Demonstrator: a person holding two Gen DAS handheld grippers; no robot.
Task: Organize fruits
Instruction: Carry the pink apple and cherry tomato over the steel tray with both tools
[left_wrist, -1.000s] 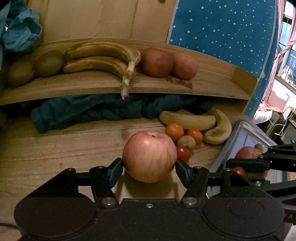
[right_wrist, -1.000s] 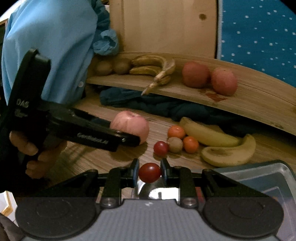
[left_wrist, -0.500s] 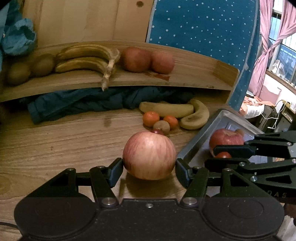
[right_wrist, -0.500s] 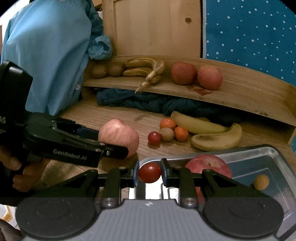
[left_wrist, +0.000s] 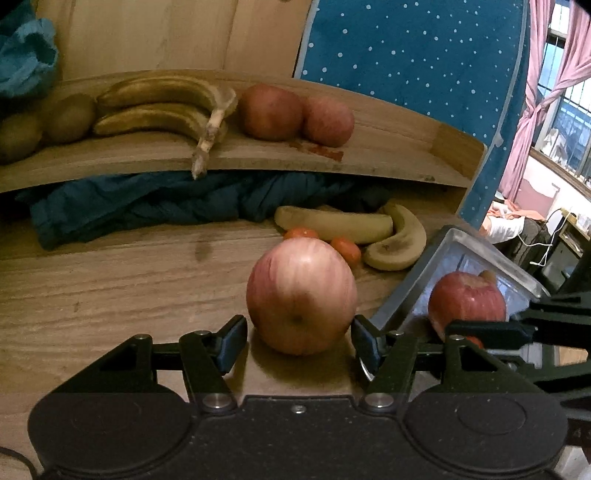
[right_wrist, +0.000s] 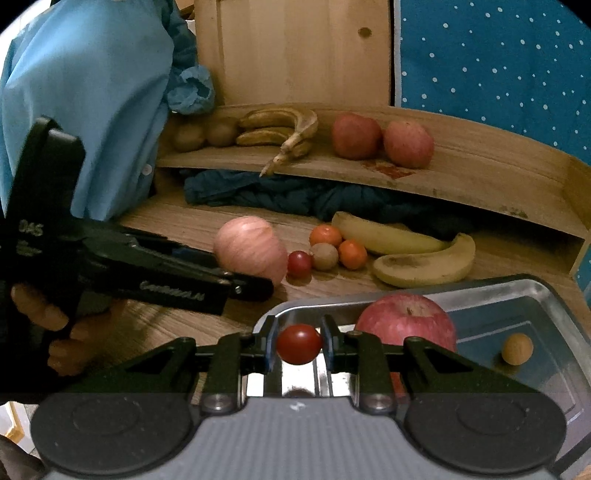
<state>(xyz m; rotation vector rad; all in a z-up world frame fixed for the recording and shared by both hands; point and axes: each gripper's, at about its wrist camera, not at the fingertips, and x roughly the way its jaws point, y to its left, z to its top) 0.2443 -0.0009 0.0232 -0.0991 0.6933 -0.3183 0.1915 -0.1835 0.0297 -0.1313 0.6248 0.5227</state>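
Note:
A big pink-red apple (left_wrist: 301, 295) sits between the fingers of my left gripper (left_wrist: 299, 339), low over the wooden table (left_wrist: 110, 295). The pads press on its sides, and its dimple faces me. My right gripper (right_wrist: 299, 343) is shut on a cherry tomato (right_wrist: 299, 349), held over the near left corner of a metal tray (right_wrist: 517, 282). In the tray lie a red apple (right_wrist: 406, 325) and a small brown fruit (right_wrist: 517, 349). The right wrist view shows the left gripper (right_wrist: 255, 288) coming in from the left, with the apple (right_wrist: 251, 247) at its tip.
A curved wooden shelf (left_wrist: 388, 162) at the back carries kiwis (left_wrist: 66, 118), bananas (left_wrist: 159, 107) and two apples (left_wrist: 271, 110). Dark blue cloth (left_wrist: 166, 206) lies under it. On the table are two bananas (right_wrist: 424, 266), small oranges (right_wrist: 325, 236) and another cherry tomato (right_wrist: 299, 264). A blue sleeve (right_wrist: 92, 110) fills the left.
My right gripper carried the cherry tomato from over the table to over the tray's corner. The apple in the left gripper tipped, so its dimple now faces me.

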